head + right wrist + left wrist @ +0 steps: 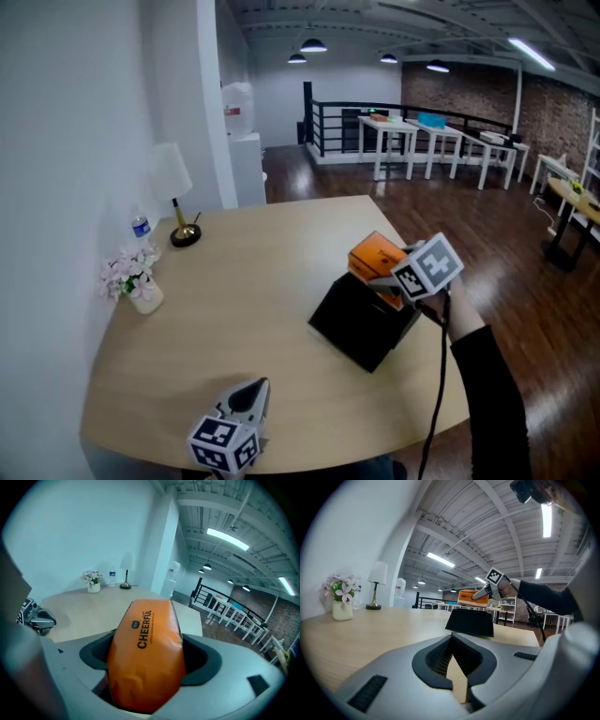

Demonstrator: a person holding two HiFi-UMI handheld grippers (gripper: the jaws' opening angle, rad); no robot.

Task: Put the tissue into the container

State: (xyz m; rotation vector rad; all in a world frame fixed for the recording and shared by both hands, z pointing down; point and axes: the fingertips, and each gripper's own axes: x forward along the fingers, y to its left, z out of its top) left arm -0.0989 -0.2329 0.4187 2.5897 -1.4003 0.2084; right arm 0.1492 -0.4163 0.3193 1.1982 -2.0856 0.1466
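My right gripper (382, 274) is shut on an orange tissue pack (372, 253) and holds it in the air over the far right corner of a black open container (359, 323) on the round wooden table (244, 272). In the right gripper view the tissue pack (146, 639) fills the space between the jaws. In the left gripper view the tissue pack (473, 596) hangs just above the container (470, 622). My left gripper (255, 389) rests low at the table's near edge, shut and empty, pointing toward the container.
At the table's far left stand a white lamp (172, 187), a water bottle (141, 228) and a small vase of pink flowers (133, 279), close to the white wall. The table edge drops to a dark floor on the right.
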